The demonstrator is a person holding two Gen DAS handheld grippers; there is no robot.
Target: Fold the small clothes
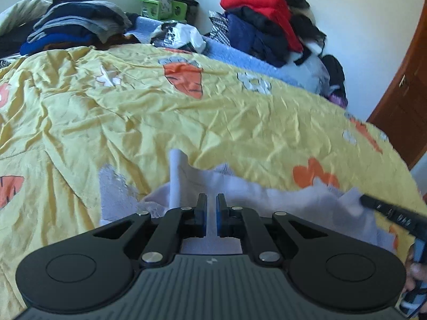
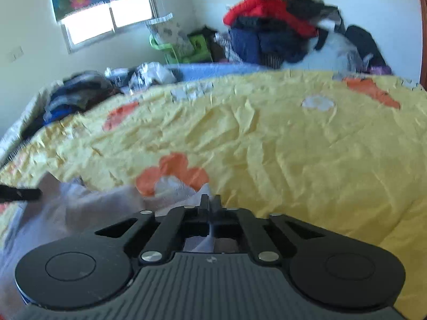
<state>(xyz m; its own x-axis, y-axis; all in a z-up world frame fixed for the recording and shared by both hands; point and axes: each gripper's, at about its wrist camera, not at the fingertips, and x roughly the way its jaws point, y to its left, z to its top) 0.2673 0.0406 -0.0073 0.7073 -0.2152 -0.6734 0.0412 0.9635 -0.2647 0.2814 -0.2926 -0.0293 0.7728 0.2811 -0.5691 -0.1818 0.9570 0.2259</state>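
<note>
a pale lilac garment (image 1: 280, 194) is lying crumpled on the near edge of a bed, on top of a yellow bedsheet (image 1: 149, 112) that is showing orange carrot prints and white flowers. in the right wrist view the same garment (image 2: 88, 205) is spreading to the left and partly covering an orange print.

the left gripper (image 1: 211, 200) is hovering over the garment with its jaws narrow, leaving only a small gap between the blue pads; pale cloth is showing in that gap, but i cannot tell if the fingers are pinching it. the right gripper (image 2: 210, 200) is sitting with its jaws pressed together, and a thin edge of the garment is passing between them, so it is holding the cloth at its right end. in the left wrist view the black tip of the right gripper (image 1: 373, 204) is touching the right corner of the garment.

further back, a folded pile of dark clothes (image 1: 77, 26) is resting on the left far side of the bed, beside a light blue blanket (image 1: 240, 53). a tall heap of clothes (image 1: 269, 18) with a red piece on top is standing against the wall at the right. a green plastic stool (image 1: 162, 8) is standing in the corner. a window (image 2: 106, 18) with a flowered blind is letting light in, and a brown wooden door (image 1: 405, 93) is at the right edge.
</note>
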